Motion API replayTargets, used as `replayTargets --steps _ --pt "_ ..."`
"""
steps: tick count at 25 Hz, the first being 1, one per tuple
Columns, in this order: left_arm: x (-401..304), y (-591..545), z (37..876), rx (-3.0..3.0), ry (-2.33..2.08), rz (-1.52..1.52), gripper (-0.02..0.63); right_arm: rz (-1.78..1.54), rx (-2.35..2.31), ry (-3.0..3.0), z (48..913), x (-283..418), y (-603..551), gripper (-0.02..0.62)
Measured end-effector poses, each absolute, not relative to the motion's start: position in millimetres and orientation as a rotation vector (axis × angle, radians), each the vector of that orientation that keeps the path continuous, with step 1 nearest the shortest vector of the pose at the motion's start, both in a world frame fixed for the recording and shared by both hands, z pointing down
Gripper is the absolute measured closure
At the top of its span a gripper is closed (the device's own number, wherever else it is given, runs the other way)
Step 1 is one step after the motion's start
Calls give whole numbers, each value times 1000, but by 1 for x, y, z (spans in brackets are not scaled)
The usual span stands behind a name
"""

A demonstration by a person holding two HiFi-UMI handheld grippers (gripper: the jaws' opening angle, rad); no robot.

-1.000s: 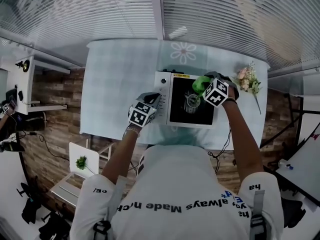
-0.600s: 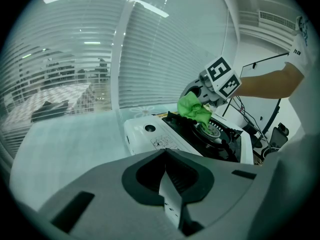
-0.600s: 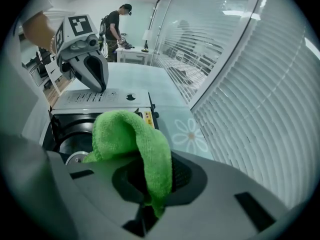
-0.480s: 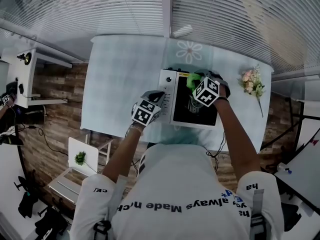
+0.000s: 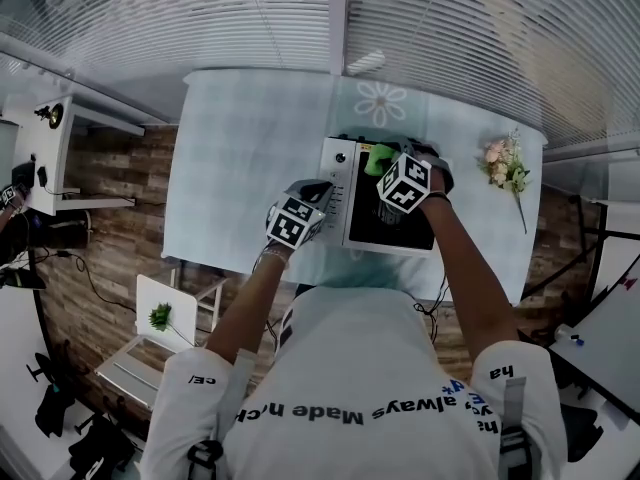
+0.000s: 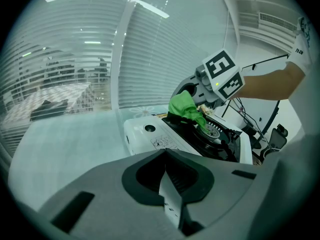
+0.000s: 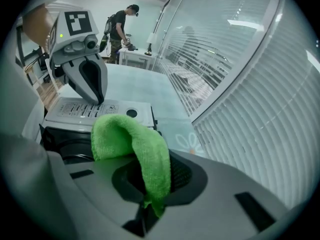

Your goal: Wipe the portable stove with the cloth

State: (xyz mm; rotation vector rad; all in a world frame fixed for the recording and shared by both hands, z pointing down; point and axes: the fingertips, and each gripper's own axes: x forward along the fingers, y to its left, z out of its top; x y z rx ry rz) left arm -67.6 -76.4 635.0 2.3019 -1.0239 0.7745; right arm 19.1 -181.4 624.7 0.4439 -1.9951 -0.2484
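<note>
— Two tongs are seen; how are they set?
— The right tongs [image 7: 152,184] are clamped on the green cloth [image 7: 132,144], which is draped over their tips and held at the far left corner of the portable stove's [image 5: 335,183] black top, near the burner [image 6: 212,131].
— And the left?
— The left tongs [image 6: 167,156] are closed together, tips set on the stove's white control panel. The stove is stood on the pale counter [image 5: 250,148].

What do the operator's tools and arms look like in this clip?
The left tool and right tool are each a grey moulded body with dark tapering jaws, topped by a white cube bearing black square markers. The person wears a white short-sleeved T-shirt with black lettering; forearms are bare.
</note>
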Motion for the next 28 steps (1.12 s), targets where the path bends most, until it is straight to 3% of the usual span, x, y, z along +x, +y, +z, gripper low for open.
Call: replayTargets --steps 8,16,28 --pt "-70 -76 635 2307 -1020 770 594 -358 485 -2117 571 -11 -162 569" --pt "-69 -76 636 2309 -1015 766 594 -361 334 -2069 625 -35 -122 569" --pt "-69 -75 635 2315 -1023 776 594 -340 266 -2042 630 -33 -90 569"
